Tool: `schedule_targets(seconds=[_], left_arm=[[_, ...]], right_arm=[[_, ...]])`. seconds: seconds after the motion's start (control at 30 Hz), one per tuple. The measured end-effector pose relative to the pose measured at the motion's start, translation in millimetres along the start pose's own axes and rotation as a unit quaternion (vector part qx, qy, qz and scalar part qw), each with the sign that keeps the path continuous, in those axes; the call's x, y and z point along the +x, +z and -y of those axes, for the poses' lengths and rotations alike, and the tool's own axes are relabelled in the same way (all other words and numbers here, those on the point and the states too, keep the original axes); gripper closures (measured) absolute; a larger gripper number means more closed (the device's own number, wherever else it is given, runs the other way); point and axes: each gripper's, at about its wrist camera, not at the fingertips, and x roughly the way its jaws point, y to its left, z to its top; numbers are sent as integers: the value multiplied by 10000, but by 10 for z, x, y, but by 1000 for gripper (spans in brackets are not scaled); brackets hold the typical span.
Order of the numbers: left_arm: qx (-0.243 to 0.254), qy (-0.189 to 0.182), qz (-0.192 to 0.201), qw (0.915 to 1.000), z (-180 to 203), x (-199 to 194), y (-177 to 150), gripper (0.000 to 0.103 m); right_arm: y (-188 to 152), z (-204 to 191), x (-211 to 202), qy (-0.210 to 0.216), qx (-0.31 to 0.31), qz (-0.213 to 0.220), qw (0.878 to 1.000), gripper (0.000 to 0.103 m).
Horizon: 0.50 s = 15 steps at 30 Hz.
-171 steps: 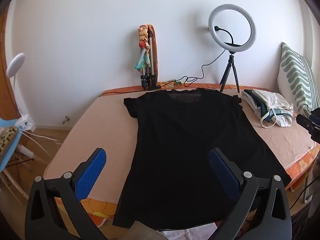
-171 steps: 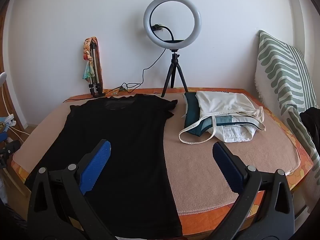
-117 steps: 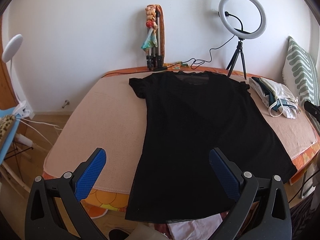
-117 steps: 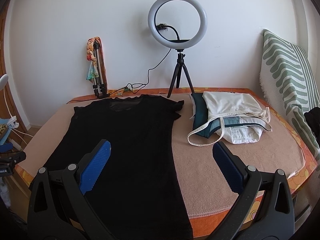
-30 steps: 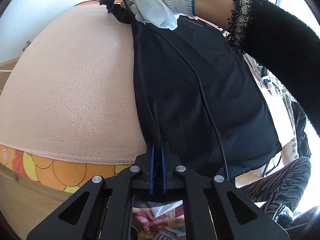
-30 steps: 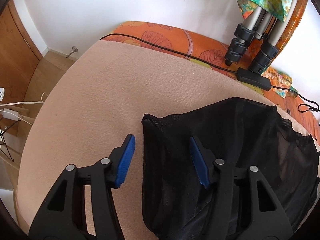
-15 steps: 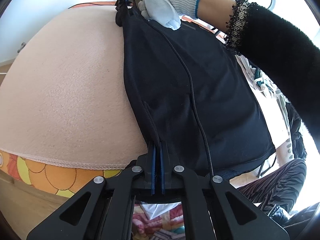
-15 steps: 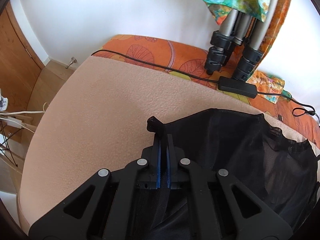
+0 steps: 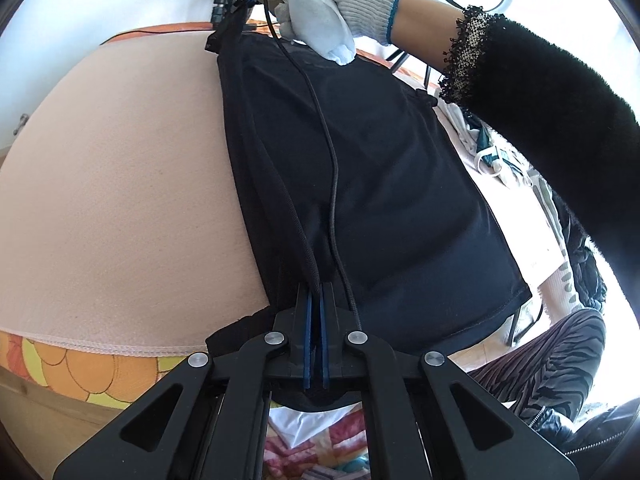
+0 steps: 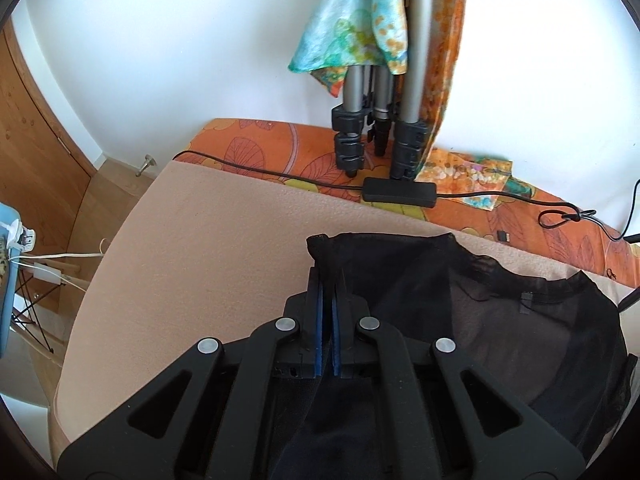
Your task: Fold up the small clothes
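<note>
In the left wrist view the left gripper [image 9: 314,292] has its fingers clamped on the near hem corner of the black top [image 9: 380,184], which lies lengthwise on the beige blanket [image 9: 120,184], its left edge raised into a taut ridge running to the far end. There a white-gloved hand [image 9: 320,12] holds the other tool above the shoulder, and a thin black cable [image 9: 332,184] trails across the cloth. That cable could get caught in the fold or drag the fabric askew as the edge is carried over, and if the two ends are not moved together the fold line would likely come out slanted. In the right wrist view the right gripper [image 10: 326,280] has its fingers clamped on the sleeve corner of the sheer top [image 10: 500,320]; the mesh looks thin and slippery, so a small bite may slip free under tension. The blanket [image 10: 200,260] covers an orange flowered cloth [image 10: 260,152], where a folded tripod [image 10: 376,136] draped with a colourful scarf stands against the white wall, a power cord [image 10: 280,174] beside it; a wooden door [image 10: 36,140] lies left.
</note>
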Motion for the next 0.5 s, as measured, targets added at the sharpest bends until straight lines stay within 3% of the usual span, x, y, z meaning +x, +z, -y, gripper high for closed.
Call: schedule_targets(seconds=[0.4, 0.5], left_arm=[[465, -141, -194, 9986, 358, 155, 44, 101], [470, -149, -285, 9984, 389, 221, 38, 101]], right_arm=[[-318, 864, -211, -486, 617, 87, 9969, 99], [-406, 1015, -122, -335, 775, -90, 9964, 99]])
